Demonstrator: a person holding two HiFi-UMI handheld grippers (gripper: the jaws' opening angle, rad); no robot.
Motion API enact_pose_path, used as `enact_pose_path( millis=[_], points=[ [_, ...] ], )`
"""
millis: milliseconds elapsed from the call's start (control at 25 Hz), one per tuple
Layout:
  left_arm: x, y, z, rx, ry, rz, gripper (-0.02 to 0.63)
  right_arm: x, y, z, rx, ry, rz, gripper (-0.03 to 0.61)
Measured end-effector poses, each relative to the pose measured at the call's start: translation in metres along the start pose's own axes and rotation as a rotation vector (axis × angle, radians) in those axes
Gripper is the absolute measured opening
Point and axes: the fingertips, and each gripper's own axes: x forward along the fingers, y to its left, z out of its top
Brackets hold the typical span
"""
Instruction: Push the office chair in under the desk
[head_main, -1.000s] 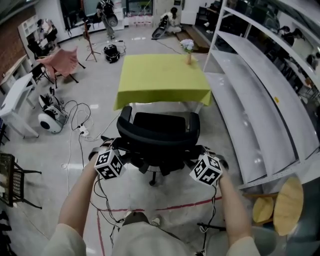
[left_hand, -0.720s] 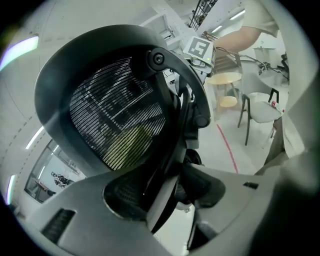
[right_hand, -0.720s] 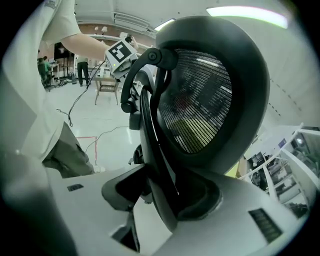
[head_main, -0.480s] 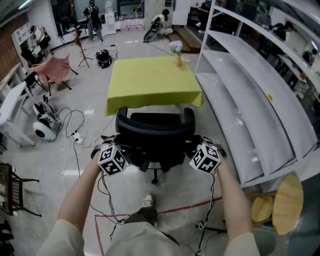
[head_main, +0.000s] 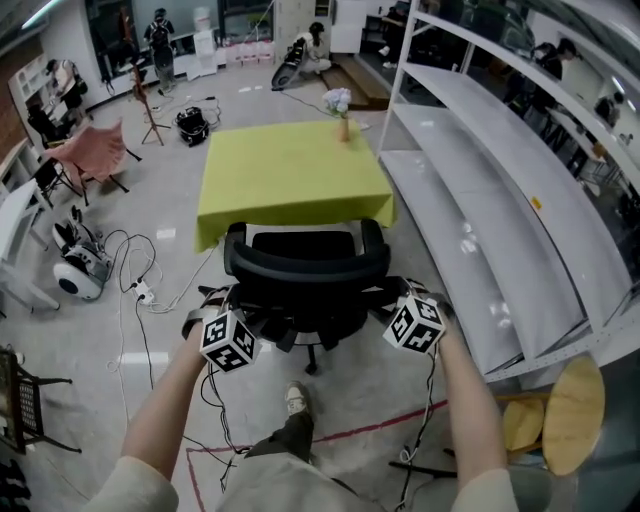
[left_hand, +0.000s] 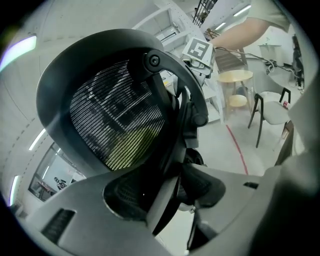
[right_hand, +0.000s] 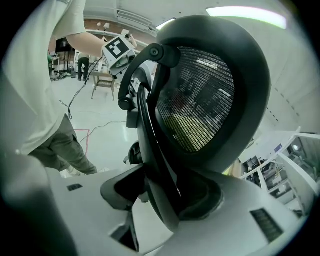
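A black mesh-backed office chair (head_main: 305, 262) stands at the near edge of a desk covered by a yellow-green cloth (head_main: 290, 170), its seat partly under the cloth's edge. My left gripper (head_main: 235, 308) is at the left side of the chair back. My right gripper (head_main: 396, 300) is at the right side. In the left gripper view the chair's back frame (left_hand: 167, 150) runs between the wide-apart jaws of the left gripper (left_hand: 170, 202), with gaps on both sides. In the right gripper view the frame strut (right_hand: 155, 165) passes between the opening jaws of the right gripper (right_hand: 160, 202).
Long white shelving (head_main: 480, 200) runs along the right. A round wooden stool (head_main: 562, 410) stands at the near right. Cables (head_main: 150, 275) and a white device (head_main: 72, 275) lie on the floor at left. A flower vase (head_main: 343, 112) stands on the desk's far edge. Red tape (head_main: 380, 420) marks the floor.
The chair and both grippers have moved forward toward the desk. The person has stepped after them, one foot now showing behind the chair.
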Motion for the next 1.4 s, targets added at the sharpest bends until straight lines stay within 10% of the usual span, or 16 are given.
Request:
enact_pose_path(
  millis=[1400],
  points=[
    [0.118, 0.148, 0.001, -0.012, 0.038, 0.019, 0.209, 0.102, -0.178, -0.002, -0.035, -0.037, -0.008, 0.219]
  ],
)
